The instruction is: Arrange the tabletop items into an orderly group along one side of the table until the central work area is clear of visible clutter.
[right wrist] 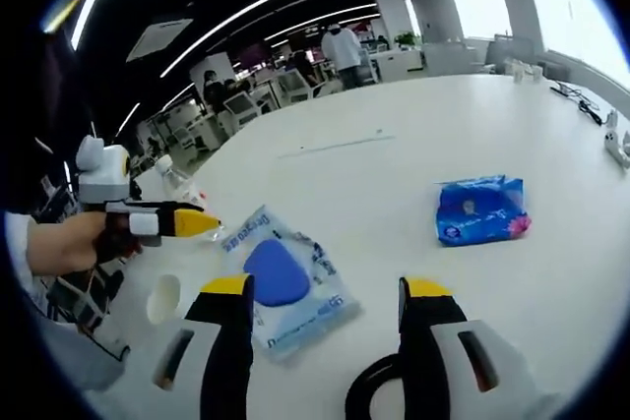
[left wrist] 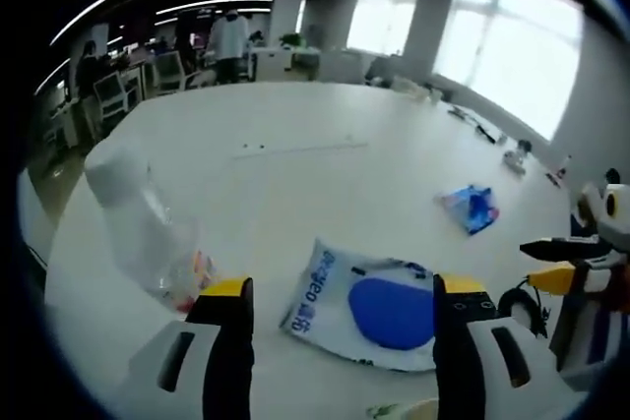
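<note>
A white pouch with a blue oval point(left wrist: 369, 307) lies flat on the white table point(left wrist: 295, 174), just ahead of my open left gripper point(left wrist: 340, 294). A clear plastic bottle point(left wrist: 138, 228) stands to its left with colourful bits at its base. A blue tissue pack point(left wrist: 471, 209) rests further right. In the right gripper view the same pouch point(right wrist: 285, 277) sits ahead-left of my open right gripper point(right wrist: 325, 292), and the blue pack point(right wrist: 482, 210) lies to the right. The left gripper point(right wrist: 187, 223) enters from the left, held by a hand. The right gripper point(left wrist: 566, 263) shows at the right edge.
Cables and small devices point(left wrist: 512, 150) lie along the far right edge near the windows. A thin line of marks point(left wrist: 295, 148) crosses the middle of the table. A small white round object point(right wrist: 162, 299) sits by the pouch. Chairs, desks and people point(left wrist: 228, 41) stand beyond.
</note>
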The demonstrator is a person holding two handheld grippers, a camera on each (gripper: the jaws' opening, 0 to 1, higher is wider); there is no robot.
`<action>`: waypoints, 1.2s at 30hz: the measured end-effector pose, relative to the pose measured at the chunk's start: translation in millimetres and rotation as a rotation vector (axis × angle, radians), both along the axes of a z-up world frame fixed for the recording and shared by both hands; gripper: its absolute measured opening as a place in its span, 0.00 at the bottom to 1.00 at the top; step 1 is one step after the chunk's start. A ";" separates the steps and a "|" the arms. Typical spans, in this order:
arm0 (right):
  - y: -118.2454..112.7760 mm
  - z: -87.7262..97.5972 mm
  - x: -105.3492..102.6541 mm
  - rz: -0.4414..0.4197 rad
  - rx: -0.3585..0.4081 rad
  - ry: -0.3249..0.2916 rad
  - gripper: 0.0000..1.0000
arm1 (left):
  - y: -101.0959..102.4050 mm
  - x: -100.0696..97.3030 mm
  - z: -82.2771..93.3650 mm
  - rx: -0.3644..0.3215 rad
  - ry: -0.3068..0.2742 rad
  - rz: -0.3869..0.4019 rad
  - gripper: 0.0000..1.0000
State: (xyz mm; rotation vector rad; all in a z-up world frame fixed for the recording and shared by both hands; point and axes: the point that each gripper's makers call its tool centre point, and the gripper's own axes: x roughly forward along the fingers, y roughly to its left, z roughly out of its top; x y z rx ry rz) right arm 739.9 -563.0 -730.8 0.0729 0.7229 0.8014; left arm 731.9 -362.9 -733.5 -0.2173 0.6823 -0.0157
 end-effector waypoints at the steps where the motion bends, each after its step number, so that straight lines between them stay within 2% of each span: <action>1: 0.6 -2.6 -4.0 0.006 -0.003 0.012 0.57 | -0.8 -0.6 -2.4 -0.001 0.003 -0.002 0.71; 6: 2.9 -9.1 -10.7 0.018 -0.004 0.036 0.57 | -4.3 -1.6 -12.7 0.006 0.024 -0.017 0.71; 9: 6.8 -16.3 -17.7 0.022 0.016 0.089 0.57 | -4.4 -0.3 -15.1 -0.006 0.027 -0.007 0.71; 13: 9.4 -23.1 -29.6 0.050 -0.003 0.108 0.56 | -3.1 1.2 -20.4 -0.003 0.043 -0.008 0.70; 18: 19.2 -36.2 -42.2 0.042 0.051 0.236 0.54 | -0.5 4.6 -28.0 -0.014 0.058 -0.012 0.67; 23: 23.0 -45.3 -51.9 0.067 0.027 0.254 0.53 | 1.4 5.7 -34.3 -0.028 0.071 -0.008 0.66; 25: 27.4 -46.7 -58.0 0.066 0.039 0.282 0.51 | 2.2 6.9 -38.6 -0.029 0.080 -0.012 0.66; 28: 39.8 -49.4 -71.5 0.037 0.101 0.368 0.49 | 6.6 8.3 -46.1 -0.026 0.093 -0.005 0.66; 34: 46.7 -58.3 -75.9 0.072 0.048 0.342 0.44 | 3.0 5.8 -54.0 -0.063 0.120 0.001 0.61; 36: 46.2 -60.4 -75.0 0.063 0.047 0.349 0.42 | 5.3 6.4 -54.5 -0.093 0.110 0.030 0.55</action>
